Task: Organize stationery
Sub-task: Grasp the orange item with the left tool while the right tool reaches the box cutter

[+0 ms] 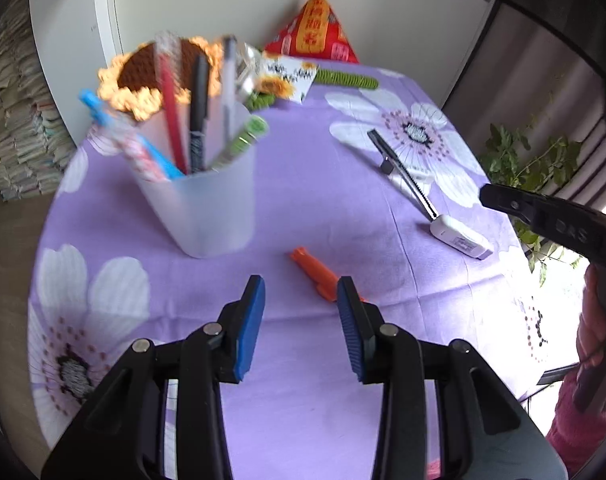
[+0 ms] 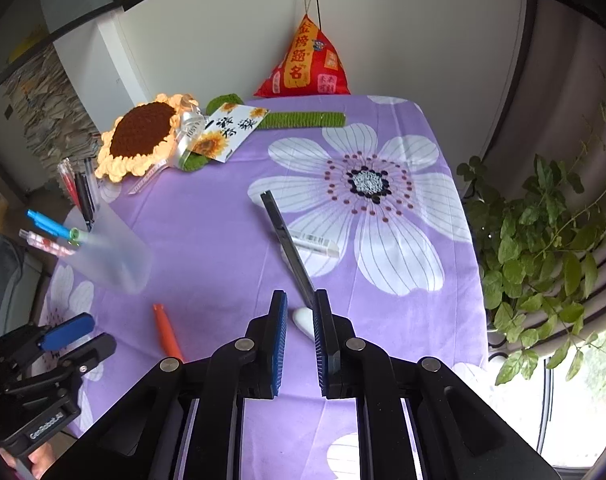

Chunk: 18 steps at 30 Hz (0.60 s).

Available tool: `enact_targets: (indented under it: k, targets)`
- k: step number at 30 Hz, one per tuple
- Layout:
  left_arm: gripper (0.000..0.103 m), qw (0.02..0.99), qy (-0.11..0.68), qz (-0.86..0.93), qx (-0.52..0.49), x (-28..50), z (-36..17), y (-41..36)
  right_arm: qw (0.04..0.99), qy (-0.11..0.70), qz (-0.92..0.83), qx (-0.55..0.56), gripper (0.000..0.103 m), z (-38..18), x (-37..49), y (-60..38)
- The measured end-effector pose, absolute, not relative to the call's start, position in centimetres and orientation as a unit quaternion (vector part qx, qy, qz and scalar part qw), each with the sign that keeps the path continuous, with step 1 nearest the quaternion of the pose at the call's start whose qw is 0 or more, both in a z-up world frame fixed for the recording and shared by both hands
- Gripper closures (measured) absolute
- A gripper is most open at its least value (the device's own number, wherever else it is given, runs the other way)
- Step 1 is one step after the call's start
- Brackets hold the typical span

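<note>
Black left gripper (image 1: 301, 292), blue ribbed pads (silver screws), pink sleeve (image 1: 575, 428)

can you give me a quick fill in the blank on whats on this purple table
1. The pens stand in a frosted ____ cup.
2. The orange marker lies on the ____ tablecloth.
3. The crocheted flower is a ____.
4. Neither hand-held gripper, left nor right, holds ____.

Missing words: plastic; purple; sunflower; anything
</note>
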<state>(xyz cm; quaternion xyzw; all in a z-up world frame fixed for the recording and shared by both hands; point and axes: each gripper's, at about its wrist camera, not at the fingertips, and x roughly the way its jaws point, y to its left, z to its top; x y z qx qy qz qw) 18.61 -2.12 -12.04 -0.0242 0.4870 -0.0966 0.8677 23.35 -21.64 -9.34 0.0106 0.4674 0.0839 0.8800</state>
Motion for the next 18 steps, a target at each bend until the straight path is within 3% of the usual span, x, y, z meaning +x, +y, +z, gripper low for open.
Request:
enact_targets:
  k: [9,11,12,18]
  targets:
    - [0.068,0.857,0.511,-0.058,0.001,21.0,-14.2,-5.8,0.868,0.484,0.112,0.004,0.091,-10.9,24.3,-22.2]
    - [0.068,0.854,0.517,-0.053,0.006,21.6,-14.6,-6.2,0.862,0.494,0.113,-0.007,0.076,-11.4,25.2,-21.8]
    - [0.068,0.852,0.520,-0.051,0.008,21.9,-14.9,-6.4,0.857,0.502,0.116,-0.013,0.061,-11.8,25.7,-21.4]
    - [0.070,0.847,0.529,-0.040,0.014,22.9,-15.9,-6.5,0.850,0.509,0.127,-0.044,0.058,-12.5,28.0,-19.7]
